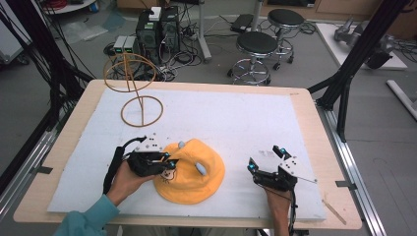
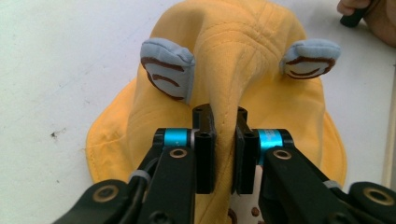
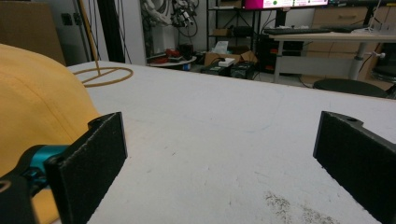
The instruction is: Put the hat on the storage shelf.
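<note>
Yellow hat (image 1: 192,172) lies on the white worktop (image 1: 236,123), lower centre of the high view, its two blue ears (image 2: 169,70) on the crown. Left gripper (image 1: 169,164) sits at the hat's left edge, fingers (image 2: 204,149) clamped on a pinched ridge of crown fabric (fold runs straight away from them, up the left gripper view). Right gripper (image 1: 268,164) rests lower right, fingers (image 3: 93,158) wide apart, nothing between them; the hat is off to its left, apart from it. The left hand has the grip, so any lift likely starts there. Wire hat stand (image 1: 135,91) waits upper left, well apart from the hat.
</note>
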### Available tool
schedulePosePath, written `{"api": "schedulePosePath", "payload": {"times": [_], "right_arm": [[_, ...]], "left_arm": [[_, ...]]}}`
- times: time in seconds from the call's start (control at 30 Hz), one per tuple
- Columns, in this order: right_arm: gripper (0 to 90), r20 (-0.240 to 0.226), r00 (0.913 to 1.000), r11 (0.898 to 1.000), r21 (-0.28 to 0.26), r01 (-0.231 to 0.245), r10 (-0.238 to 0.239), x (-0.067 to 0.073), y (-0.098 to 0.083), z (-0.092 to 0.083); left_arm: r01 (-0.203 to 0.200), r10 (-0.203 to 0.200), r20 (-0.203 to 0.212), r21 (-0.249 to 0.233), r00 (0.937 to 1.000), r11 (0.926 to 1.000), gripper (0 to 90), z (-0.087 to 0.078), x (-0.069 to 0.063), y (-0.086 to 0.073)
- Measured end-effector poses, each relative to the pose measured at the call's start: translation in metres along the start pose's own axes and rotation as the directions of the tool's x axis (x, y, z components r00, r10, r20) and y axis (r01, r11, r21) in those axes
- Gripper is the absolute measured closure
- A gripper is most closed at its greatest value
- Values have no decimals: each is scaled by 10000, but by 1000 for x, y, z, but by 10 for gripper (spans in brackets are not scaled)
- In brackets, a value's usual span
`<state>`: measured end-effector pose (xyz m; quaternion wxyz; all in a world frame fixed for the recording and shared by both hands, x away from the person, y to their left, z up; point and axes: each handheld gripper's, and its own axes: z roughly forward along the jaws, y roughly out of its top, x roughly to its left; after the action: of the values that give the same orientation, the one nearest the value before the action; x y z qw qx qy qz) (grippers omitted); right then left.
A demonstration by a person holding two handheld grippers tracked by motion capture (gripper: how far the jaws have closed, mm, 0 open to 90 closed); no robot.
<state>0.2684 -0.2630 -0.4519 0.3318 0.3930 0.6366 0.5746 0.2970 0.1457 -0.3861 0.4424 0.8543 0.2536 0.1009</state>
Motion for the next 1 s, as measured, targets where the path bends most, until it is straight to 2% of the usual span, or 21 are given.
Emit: {"api": "schedulePosePath", "payload": {"times": [0.13, 0.37, 0.5, 0.63, 0.9, 1.0], "right_arm": [[17, -4, 10000, 10000, 2, -36, 36, 0, 0, 0], [16, -6, 10000, 10000, 5, -19, 19, 0, 0, 0], [16, -4, 10000, 10000, 2, -36, 36, 0, 0, 0], [16, 3, 10000, 10000, -4, -2, 2, 0, 0, 0], [16, -2, 10000, 10000, 5, -37, 37, 0, 0, 0], [16, -1, 10000, 10000, 9, -51, 51, 0, 0, 0]], "left_arm": [[268, -269, 121, 69, 9996, 9996, 844, -3, -1, 2], [427, -427, 141, 34, 9990, 9991, 850, -14, 1, 11], [471, -467, 162, -269, 9988, 9985, 850, -33, 4, 27], [555, -561, -74, -640, 9984, 9964, 851, -53, 11, 45], [244, -307, -573, -1068, 9979, 9940, 850, -89, 26, 82], [318, -393, -602, -1212, 9974, 9921, 850, -98, 33, 94]]}}
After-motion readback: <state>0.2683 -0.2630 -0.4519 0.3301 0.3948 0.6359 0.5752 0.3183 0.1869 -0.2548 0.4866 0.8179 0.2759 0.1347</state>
